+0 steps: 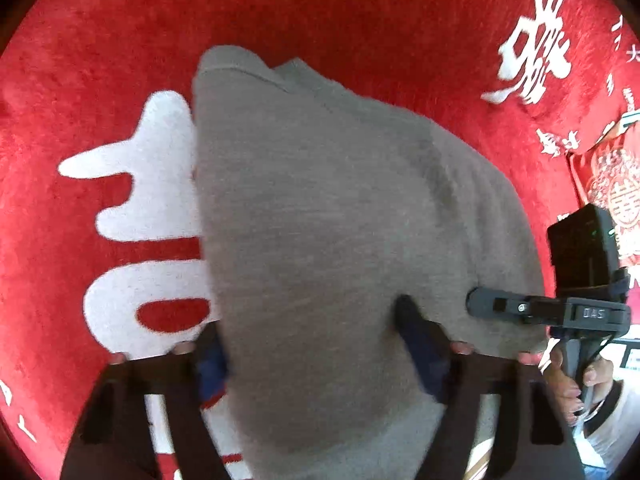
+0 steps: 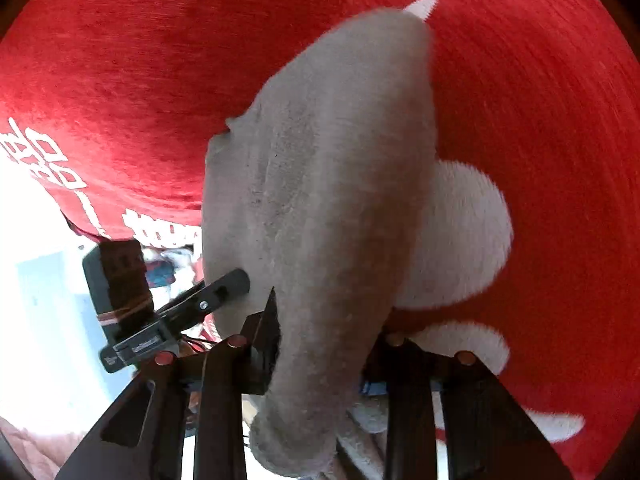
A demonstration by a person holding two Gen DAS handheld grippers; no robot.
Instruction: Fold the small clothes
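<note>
**A:** What do both views show?

**B:** A grey garment [image 1: 340, 220], small and knitted, held up off the red blanket [image 1: 100, 60] with white characters. It runs lengthwise away from both tools toward its far end, which droops back toward the blanket.

**A:** And the left gripper [image 1: 312, 344]?

**B:** The cloth passes between its two fingers; the near edge is bunched there. The fingers look well apart, with fabric draped over them, so I cannot tell whether they truly pinch it or merely carry it.

**A:** The right gripper [image 2: 320, 344]?

**B:** Much the same. The garment [image 2: 328, 200] hangs as a narrow band through the gap between its fingers, one finger [image 2: 266, 328] pressing against the cloth's side. A firm clamp cannot be confirmed.

**A:** How do the two tools stand to each other?

**B:** Side by side on the same near edge. In the left view the right gripper's finger [image 1: 500, 304] meets the right margin of the cloth; in the right view the left gripper's tip [image 2: 228, 284] touches its left margin.

**A:** So the fold depends on what?

**B:** Probably on carrying that near edge forward along the long axis, over the far end. Neither tool appears nearer.
</note>
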